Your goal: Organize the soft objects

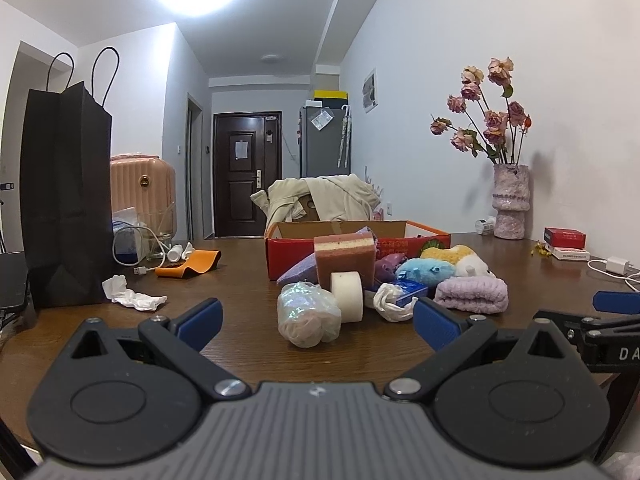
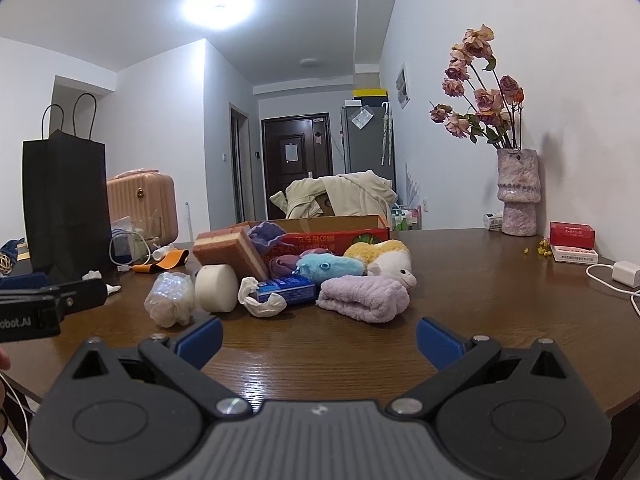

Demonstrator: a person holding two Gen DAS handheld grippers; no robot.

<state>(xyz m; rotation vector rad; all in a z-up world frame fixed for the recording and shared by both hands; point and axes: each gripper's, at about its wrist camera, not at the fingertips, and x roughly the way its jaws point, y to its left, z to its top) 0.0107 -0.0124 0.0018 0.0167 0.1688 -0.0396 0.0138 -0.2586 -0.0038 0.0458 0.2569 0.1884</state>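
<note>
both the left hand-held gripper point(image 1: 316, 318) and right hand-held gripper point(image 2: 319, 338) gape wide apart, empty, above the table point(image 2: 480, 280).

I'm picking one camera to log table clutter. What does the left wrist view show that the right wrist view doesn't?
Only the left wrist view shows the crumpled white tissue beside the black paper bag. Only the right wrist view shows the person's hand at its left edge. Both share the red box, the lilac towel, the vase and open jaws on each gripper.

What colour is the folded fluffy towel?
Pale lilac purple; the folded towel shows best in the right wrist view.
</note>
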